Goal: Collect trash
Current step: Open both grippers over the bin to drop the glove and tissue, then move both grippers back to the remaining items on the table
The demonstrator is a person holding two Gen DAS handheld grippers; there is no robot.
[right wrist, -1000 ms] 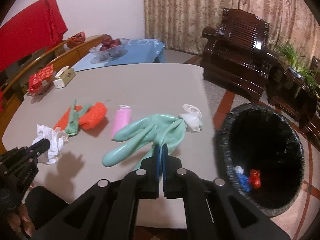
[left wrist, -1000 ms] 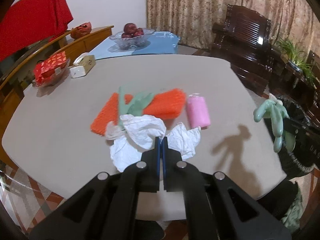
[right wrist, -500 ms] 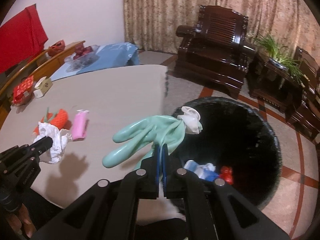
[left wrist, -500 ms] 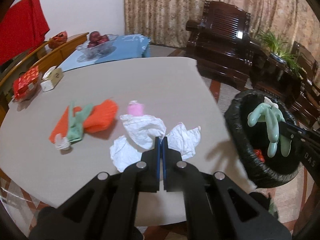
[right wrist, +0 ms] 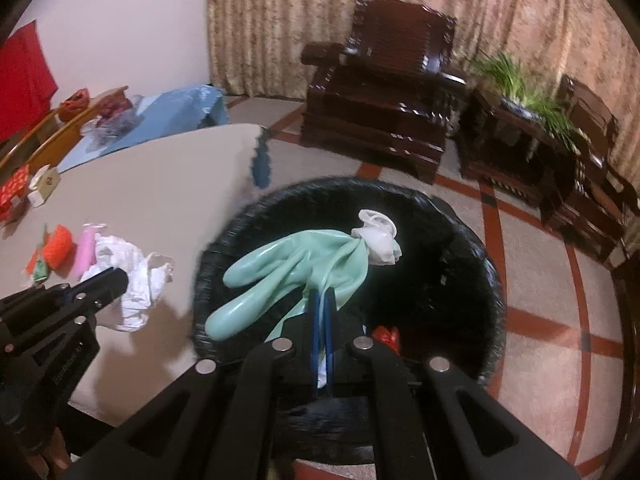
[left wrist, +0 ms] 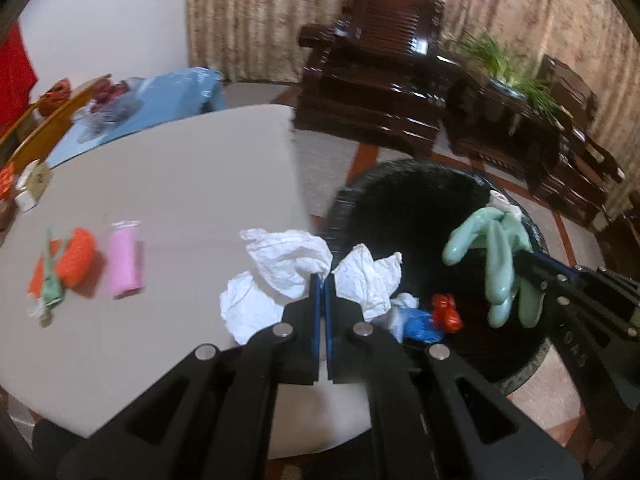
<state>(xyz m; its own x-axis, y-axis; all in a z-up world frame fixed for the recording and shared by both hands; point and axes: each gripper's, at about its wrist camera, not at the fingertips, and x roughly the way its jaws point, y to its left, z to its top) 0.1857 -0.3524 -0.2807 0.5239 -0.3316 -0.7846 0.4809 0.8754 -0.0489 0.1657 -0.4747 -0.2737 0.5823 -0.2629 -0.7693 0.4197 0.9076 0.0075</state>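
Left gripper [left wrist: 320, 286]: lower centre of the left wrist view; fingers [left wrist: 315, 308] pressed nearly together, pinching crumpled white tissue paper [left wrist: 288, 264] held above the counter edge, next to the bin rim.
Right gripper [right wrist: 324, 300]: lower centre of the right wrist view; fingers [right wrist: 316, 320] closed to a narrow slit, clamping a mint-green rubber glove [right wrist: 296, 270]; seen also at the right edge of the left wrist view [left wrist: 532, 266].
Rubber glove: suspended over the bin mouth, glove digits pointing lower left, white cuff [right wrist: 378, 238] bunched at the upper right.
Trash bin [right wrist: 476, 240]: round, lined with a black bag, on the floor just beside the counter; centre of the right wrist view.
Bin contents: red wrapper [left wrist: 446, 314] and blue scrap [left wrist: 420, 326] at the bottom.
Counter [left wrist: 180, 184]: beige, rounded, filling the left half of both views.
Trash left on counter: pink roll [left wrist: 126, 258], orange mesh [left wrist: 76, 262] and a second green glove [left wrist: 50, 284], grouped at middle left, well apart from the bin.
Counter far edge: small white box [left wrist: 34, 186] at the left border.
Background: dark wooden armchair [right wrist: 384, 96] upper centre; potted green plant [right wrist: 520, 84] upper right; patterned curtain [right wrist: 280, 12] behind.
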